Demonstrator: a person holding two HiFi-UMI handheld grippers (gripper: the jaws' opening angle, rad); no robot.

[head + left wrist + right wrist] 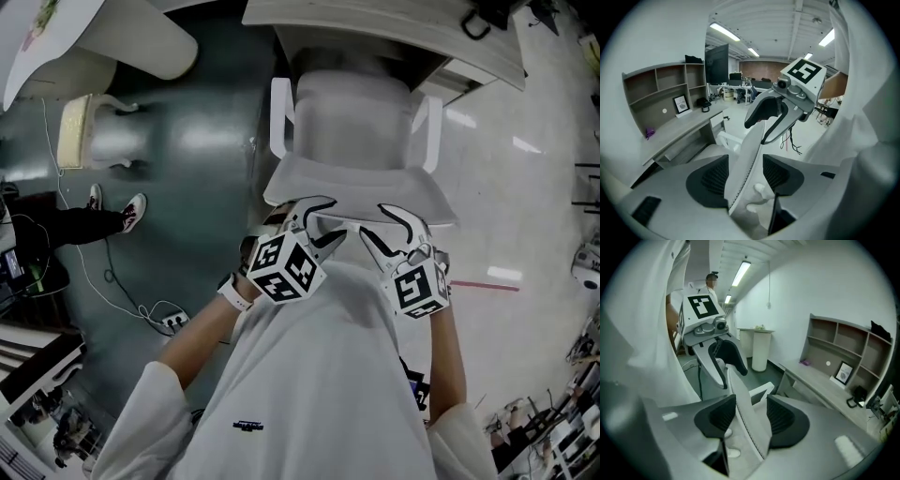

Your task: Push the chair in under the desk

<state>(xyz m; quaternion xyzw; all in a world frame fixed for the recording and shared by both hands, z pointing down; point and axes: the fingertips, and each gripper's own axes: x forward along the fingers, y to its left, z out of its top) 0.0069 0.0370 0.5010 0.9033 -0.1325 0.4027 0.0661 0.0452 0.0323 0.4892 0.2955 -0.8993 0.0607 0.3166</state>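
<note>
The white chair stands with its seat partly under the desk, armrests on both sides. The top edge of its backrest runs across just in front of me. My left gripper is open and straddles that edge near the middle. My right gripper is open beside it on the same edge. In the left gripper view the backrest edge passes between the dark pads with gaps on both sides. In the right gripper view the backrest lies between the pads likewise.
A person's legs and shoes lie at the left, with a cable and power strip on the dark floor. A white pedestal table stands at the back left. Shelves with a picture frame sit on the desk.
</note>
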